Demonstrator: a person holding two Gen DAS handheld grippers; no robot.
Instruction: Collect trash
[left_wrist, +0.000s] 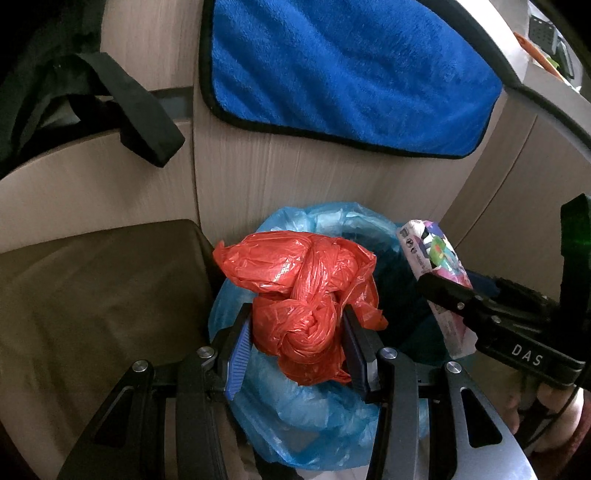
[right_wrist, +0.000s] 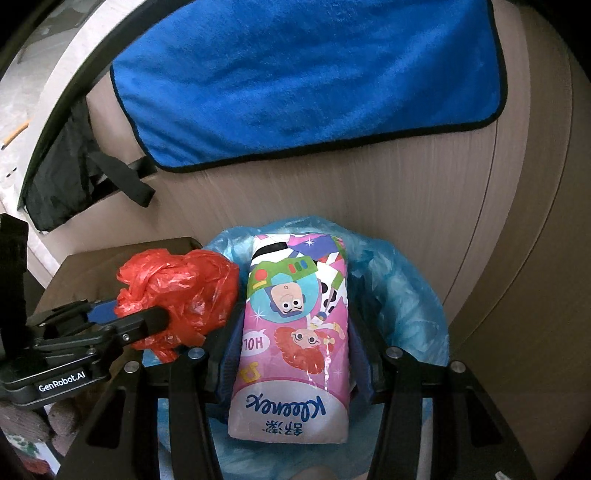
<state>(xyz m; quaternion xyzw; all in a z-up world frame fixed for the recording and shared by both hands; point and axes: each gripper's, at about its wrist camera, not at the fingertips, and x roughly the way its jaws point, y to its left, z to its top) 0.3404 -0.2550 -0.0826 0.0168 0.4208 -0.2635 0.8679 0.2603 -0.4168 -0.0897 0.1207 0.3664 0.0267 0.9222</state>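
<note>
I hold both pieces of trash over the bin with the blue liner (left_wrist: 314, 417), so that they can fall straight inside. My left gripper (left_wrist: 297, 334) is closed on the knotted red bag (left_wrist: 306, 291); the knot gives the pads something firm to squeeze. My right gripper (right_wrist: 291, 354) clamps the tissue pack (right_wrist: 295, 332) by its long sides, so it does not slip. I judge that only the release is missing.
</note>
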